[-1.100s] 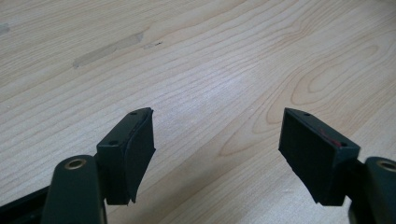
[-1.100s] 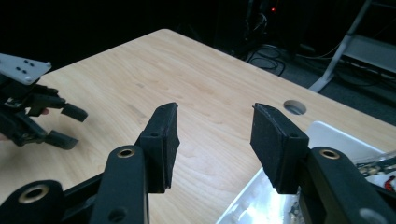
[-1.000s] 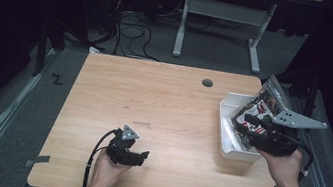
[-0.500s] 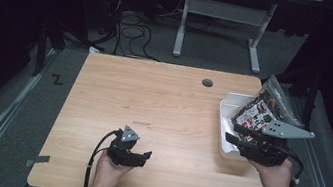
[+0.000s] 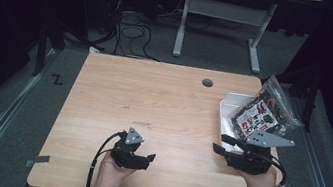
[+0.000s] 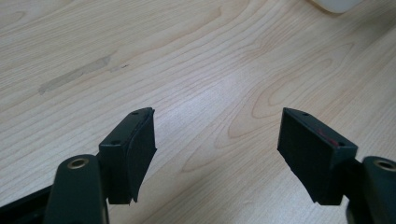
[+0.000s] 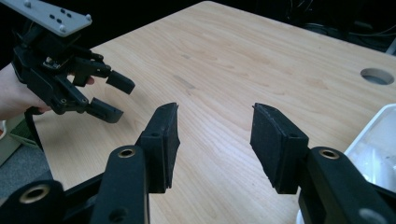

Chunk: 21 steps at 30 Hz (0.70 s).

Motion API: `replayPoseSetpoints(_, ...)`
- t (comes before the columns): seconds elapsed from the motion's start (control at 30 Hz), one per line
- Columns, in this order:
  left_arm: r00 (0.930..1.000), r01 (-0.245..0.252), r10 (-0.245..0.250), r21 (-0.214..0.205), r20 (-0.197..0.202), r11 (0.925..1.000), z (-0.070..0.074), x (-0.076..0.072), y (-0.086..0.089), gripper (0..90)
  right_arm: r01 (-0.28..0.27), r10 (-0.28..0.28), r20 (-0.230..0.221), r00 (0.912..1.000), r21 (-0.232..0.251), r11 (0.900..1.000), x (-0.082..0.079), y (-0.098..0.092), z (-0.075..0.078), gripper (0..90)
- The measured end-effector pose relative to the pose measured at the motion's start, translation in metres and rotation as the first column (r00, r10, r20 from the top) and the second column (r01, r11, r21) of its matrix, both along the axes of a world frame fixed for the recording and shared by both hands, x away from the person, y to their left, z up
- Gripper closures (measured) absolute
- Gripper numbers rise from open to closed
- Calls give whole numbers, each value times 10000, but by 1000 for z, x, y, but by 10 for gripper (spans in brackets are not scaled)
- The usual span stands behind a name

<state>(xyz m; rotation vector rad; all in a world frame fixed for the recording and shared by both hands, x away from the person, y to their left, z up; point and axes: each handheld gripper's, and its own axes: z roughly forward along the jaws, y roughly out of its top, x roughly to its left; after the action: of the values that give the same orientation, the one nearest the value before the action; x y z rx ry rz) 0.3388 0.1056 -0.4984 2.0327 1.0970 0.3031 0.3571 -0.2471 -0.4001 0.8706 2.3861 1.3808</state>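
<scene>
We count two hand-held grippers over one wooden counter [image 5: 163, 103], one white bin [image 5: 226, 114] and one clear bag [image 5: 265, 114].

The left hand-held gripper [image 5: 143, 159] sits low at the near edge of the counter, held in the person's left hand [image 5: 110, 175]. In the left gripper view its jaws stand apart with bare wood between them and nothing in their grasp. From the right gripper view, the same left hand-held gripper [image 7: 111, 97] shows at the far left, jaws parted.

The right hand-held gripper [image 5: 224, 144] hangs just in front of the bin's near corner, carried by the right hand [image 5: 262, 182]. Its jaws have just been opening, and in the right gripper view they stand apart with only the counter between them.

The white bin stands at the right edge of the counter, its rim [image 7: 373, 128] at the right of the right gripper view. It holds the one clear bag, which leans up out of the bin; the bag has dark contents and a red and white label. The bag is near the right hand-held gripper but apart from its jaws.

One round hole [image 5: 207, 83] is cut into the counter near its far edge.
</scene>
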Motion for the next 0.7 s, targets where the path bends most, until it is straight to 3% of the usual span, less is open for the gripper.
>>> replayPoseSetpoints(0.2, 9997, 250, -250, 53, -17, 9997, 0, 5, -8, 282, 153, -152, -72, 9999, 86, 9998, -2, 1, -14, 520)
replayPoseSetpoints(0.7, 9977, 680, -679, 245, -73, 9974, 0, 3, -21, 290, 174, -189, -473, 9987, -308, 9994, -7, 3, -51, 487)
